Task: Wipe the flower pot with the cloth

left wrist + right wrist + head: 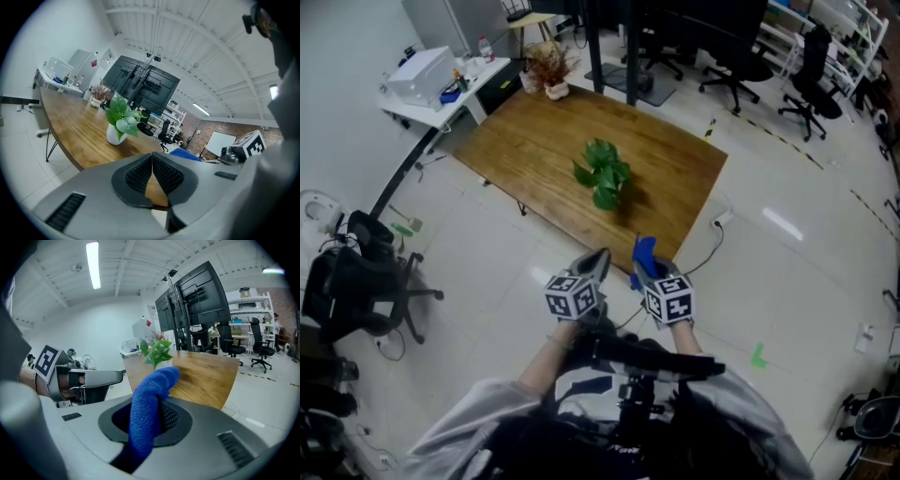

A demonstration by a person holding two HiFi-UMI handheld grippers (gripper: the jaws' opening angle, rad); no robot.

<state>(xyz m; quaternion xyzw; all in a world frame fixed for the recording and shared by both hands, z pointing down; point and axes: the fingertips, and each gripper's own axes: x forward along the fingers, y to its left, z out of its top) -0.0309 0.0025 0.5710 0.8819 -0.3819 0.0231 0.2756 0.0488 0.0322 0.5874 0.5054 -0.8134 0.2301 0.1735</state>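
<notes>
- Left gripper [598, 257]: held above the floor just short of the counter's near edge. Its fingers [136, 174] are closed tip to tip, and nothing is seen between them.
- Right gripper [649, 268]: held just beside the left one, at the same height in the head view. Its fingers are clamped on the cloth.
- Cloth [149, 401]: blue and bunched into a roll. It is gripped low between the right fingers, from which it rises, its free end curled forward. In the head view it shows as a blue tuft [644, 250] at the gripper's tip.
- Flower pot [114, 134]: white, rounded and upright. It stands near the middle of the counter, well apart from both grippers. In the head view the pot is covered from above by its own plant.
- Plant [602, 174]: broad green leaves, carried in the flower pot.
- Counter [534, 141]: a bare wooden top on thin dark legs, seen ahead of both grippers.
- Second pot [551, 73]: holds dried brownish stems and is set at the counter's far corner.
- White desk [455, 108]: placed beyond the counter's far-left end and loaded with a white box [420, 75] and small items that cannot be made out.
- Office chairs [733, 67]: black, grouped at the far side of the room.
- Screens [140, 86]: large and dark, mounted on a stand behind the counter.
</notes>
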